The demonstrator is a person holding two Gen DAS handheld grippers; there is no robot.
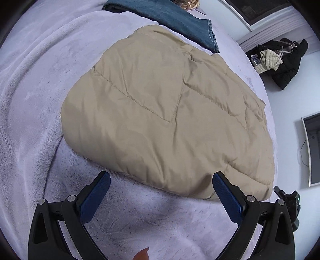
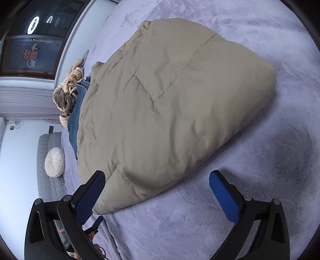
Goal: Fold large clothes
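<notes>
A beige quilted puffer jacket [image 1: 164, 112] lies folded into a thick bundle on a bed with a lilac plush blanket [image 1: 36, 96]. My left gripper [image 1: 161, 178] is open and empty, just in front of the bundle's near edge. In the right wrist view the same jacket [image 2: 170, 112] fills the middle. My right gripper [image 2: 158, 178] is open and empty, with its jaws standing either side of the bundle's near corner, the left pad [image 2: 90, 198] close against the fabric.
Folded blue jeans [image 1: 180, 18] lie beyond the jacket, with a striped garment [image 2: 70, 80] past them. A black coat and cream cloth [image 1: 280, 60] hang off the bed to the right. A grey headboard and round white pillow [image 2: 55, 162] sit at the left.
</notes>
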